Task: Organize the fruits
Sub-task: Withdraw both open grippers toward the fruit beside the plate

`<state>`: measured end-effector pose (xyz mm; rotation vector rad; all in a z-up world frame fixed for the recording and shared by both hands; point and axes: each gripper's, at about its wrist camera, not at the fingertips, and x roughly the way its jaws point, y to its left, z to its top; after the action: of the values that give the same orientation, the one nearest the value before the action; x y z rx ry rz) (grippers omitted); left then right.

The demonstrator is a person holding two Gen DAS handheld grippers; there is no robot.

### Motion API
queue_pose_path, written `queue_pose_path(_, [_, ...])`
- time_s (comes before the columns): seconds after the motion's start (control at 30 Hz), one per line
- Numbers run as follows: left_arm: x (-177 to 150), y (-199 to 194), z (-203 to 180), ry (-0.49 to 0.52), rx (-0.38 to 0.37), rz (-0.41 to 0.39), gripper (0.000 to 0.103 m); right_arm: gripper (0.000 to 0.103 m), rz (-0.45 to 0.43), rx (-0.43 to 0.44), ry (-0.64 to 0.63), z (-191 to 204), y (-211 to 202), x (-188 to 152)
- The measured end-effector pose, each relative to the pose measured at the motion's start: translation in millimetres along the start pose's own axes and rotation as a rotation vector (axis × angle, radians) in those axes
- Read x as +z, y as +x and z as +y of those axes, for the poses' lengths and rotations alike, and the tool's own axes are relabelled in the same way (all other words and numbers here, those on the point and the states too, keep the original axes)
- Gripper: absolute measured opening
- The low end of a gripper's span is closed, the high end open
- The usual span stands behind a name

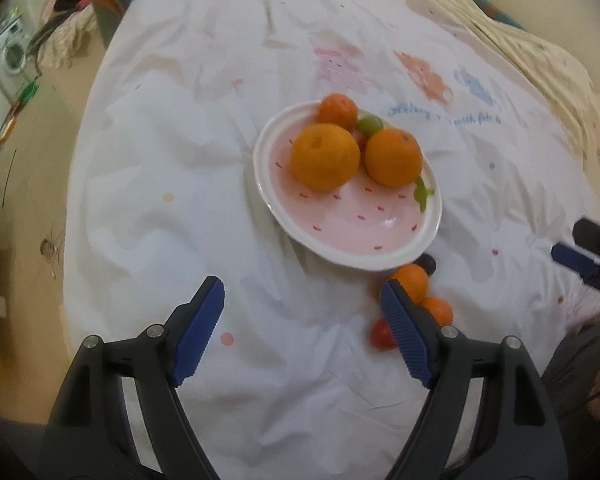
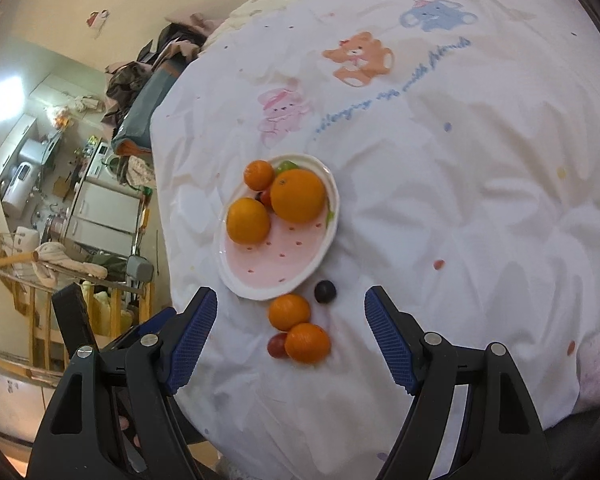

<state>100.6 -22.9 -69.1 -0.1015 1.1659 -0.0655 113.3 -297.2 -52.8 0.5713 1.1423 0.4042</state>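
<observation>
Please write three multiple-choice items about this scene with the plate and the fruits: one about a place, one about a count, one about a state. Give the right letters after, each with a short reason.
1. Where does the dark round fruit lie?
A. on the plate
B. on the white cloth beside the plate
C. between the right gripper's fingers

2. How many orange fruits rest on the pink plate?
A. one
B. three
C. five

3. In what state is the right gripper?
A. open and holding nothing
B. shut on an orange
C. shut on the plate's rim

Answers:
1 B: it sits on the white cloth, just off the plate's near rim.
2 B: two large oranges and one small one are on the plate.
3 A: its fingers stand wide apart, with the loose fruits lying untouched on the cloth.
</observation>
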Motion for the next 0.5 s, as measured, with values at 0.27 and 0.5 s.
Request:
queue_pose_path(0.27, [-15,23,-21,0.082,-0.041,0.092,0.078,0.079,-0.014,-0.063,0.034,-11,6,4])
queue_pose_path(0.5, [-39,53,-62,0.315,-0.036,0.237,0.056,0.079,-0.004,-0.085,0.051,-14,11,6])
